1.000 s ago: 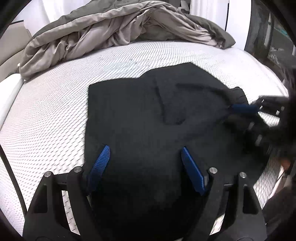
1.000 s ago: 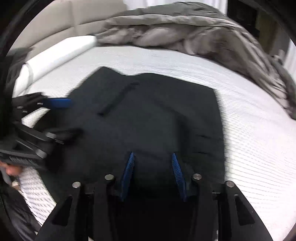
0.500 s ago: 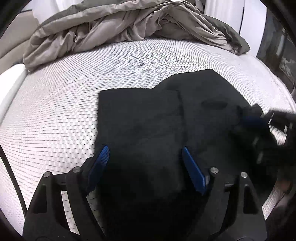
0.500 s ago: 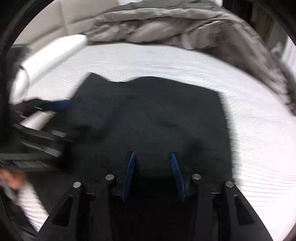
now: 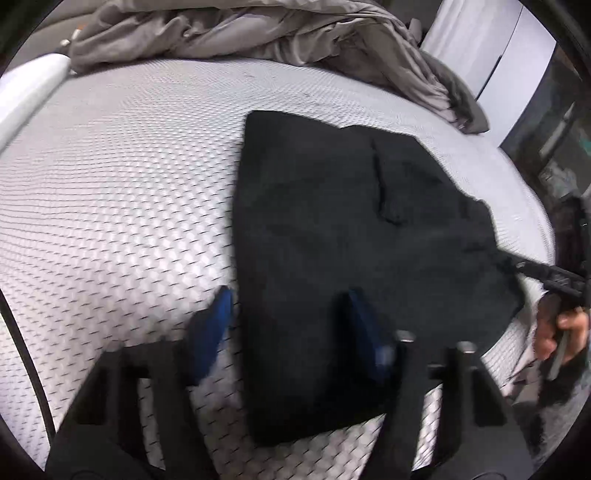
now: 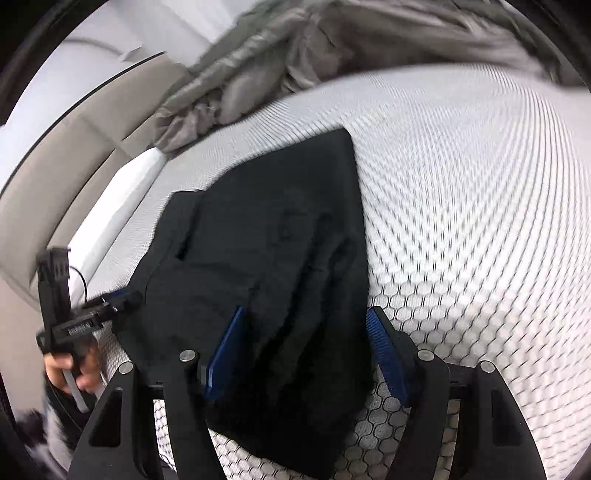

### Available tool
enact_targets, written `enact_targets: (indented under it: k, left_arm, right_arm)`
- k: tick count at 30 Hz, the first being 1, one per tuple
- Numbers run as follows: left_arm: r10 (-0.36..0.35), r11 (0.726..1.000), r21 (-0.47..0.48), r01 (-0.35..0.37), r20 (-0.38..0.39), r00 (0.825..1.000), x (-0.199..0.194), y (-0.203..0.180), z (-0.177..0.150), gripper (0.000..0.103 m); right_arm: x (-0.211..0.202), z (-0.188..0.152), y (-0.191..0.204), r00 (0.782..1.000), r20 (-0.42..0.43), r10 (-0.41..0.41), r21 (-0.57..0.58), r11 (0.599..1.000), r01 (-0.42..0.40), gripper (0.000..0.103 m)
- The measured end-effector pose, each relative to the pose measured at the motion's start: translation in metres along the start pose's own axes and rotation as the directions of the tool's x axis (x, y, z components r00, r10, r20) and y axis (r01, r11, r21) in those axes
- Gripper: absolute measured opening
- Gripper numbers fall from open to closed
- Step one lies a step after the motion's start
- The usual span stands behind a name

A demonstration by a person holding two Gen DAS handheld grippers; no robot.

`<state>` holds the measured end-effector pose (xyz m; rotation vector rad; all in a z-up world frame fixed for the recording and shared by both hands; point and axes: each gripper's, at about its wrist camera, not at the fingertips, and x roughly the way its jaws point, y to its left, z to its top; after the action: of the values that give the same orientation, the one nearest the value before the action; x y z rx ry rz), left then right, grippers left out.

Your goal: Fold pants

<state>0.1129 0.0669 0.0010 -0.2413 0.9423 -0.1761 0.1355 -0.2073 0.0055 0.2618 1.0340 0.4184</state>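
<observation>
The black pants (image 5: pixel 351 229) are lying folded flat on the bed (image 5: pixel 122 192), reaching forward from both sets of tongs. The left tongs (image 5: pixel 291 332) are closing, straddling the near left edge of the fabric without pressing it. The right tongs (image 6: pixel 306 354) are opening, released, with the pants' near right edge lying between the pads; this appears to be a let-go after laying a fold. A grey duvet (image 5: pixel 258 33) is bunched beyond. No legible writing or brand is showing.
</observation>
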Motion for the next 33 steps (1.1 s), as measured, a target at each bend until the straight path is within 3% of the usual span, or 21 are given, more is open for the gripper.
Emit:
enact_targets:
  k: [2,5,7,9,12,14,16,18,20,22,24,26,30,33]
  left_arm:
    - [0.030,0.999,-0.014,-0.030,0.018,0.999,0.001,-0.005,0.004,0.051]
    - [0.060,0.998,-0.021,-0.060,0.030,0.998,0.008,-0.011,0.013,0.051]
    - [0.076,0.997,-0.028,-0.074,0.041,0.996,0.010,-0.013,0.014,0.051]
    - [0.095,0.995,-0.026,-0.094,0.054,0.994,0.008,-0.017,0.013,0.051]
    - [0.152,0.988,0.007,-0.153,0.082,0.985,-0.003,-0.028,0.008,0.052]
    - [0.183,0.982,0.028,-0.188,0.123,0.975,-0.018,-0.032,0.003,0.054]
    - [0.181,0.982,0.020,-0.187,0.170,0.969,-0.037,-0.039,-0.002,0.069]
    - [0.168,0.984,0.011,-0.175,0.236,0.957,-0.060,-0.048,-0.012,0.086]
    - [0.164,0.984,0.022,-0.179,0.304,0.939,-0.082,-0.058,-0.027,0.090]
    - [0.155,0.982,0.048,-0.184,0.359,0.920,-0.099,-0.068,-0.039,0.101]
    - [0.163,0.976,0.067,-0.209,0.415,0.895,-0.115,-0.079,-0.053,0.102]
    - [0.164,0.972,0.082,-0.220,0.434,0.886,-0.122,-0.087,-0.061,0.102]
    - [0.165,0.971,0.083,-0.226,0.453,0.876,-0.127,-0.094,-0.068,0.102]
    - [0.157,0.975,0.076,-0.211,0.442,0.883,-0.124,-0.096,-0.069,0.102]
  right_arm:
    - [0.008,0.003,-0.006,0.998,0.017,0.055,0.056,0.997,-0.056,0.047]
    - [0.006,0.006,-0.004,0.997,0.064,0.030,0.065,0.997,-0.035,0.037]
    - [0.006,0.005,0.003,0.997,0.072,-0.020,0.037,0.999,0.018,0.037]
    - [0.003,0.004,0.007,0.996,0.066,-0.059,0.006,0.998,0.058,0.039]
    - [-0.010,0.001,0.022,0.985,0.094,-0.143,-0.076,0.986,0.151,0.054]
    - [-0.026,-0.008,0.032,0.975,0.139,-0.174,-0.143,0.971,0.194,0.071]
    - [-0.048,-0.018,0.044,0.962,0.203,-0.183,-0.190,0.956,0.222,0.088]
    - [-0.069,-0.025,0.052,0.952,0.260,-0.162,-0.213,0.952,0.220,0.094]
    - [-0.088,-0.033,0.061,0.943,0.310,-0.120,-0.220,0.956,0.194,0.103]
    - [-0.102,-0.043,0.065,0.934,0.350,-0.073,-0.219,0.963,0.157,0.103]
    - [-0.114,-0.057,0.065,0.920,0.390,-0.023,-0.218,0.969,0.117,0.103]
    - [-0.119,-0.065,0.068,0.914,0.406,0.003,-0.227,0.969,0.097,0.103]
    - [-0.116,-0.074,0.074,0.899,0.437,-0.005,-0.246,0.961,0.125,0.103]
    - [-0.111,-0.078,0.078,0.893,0.448,-0.037,-0.256,0.952,0.168,0.103]
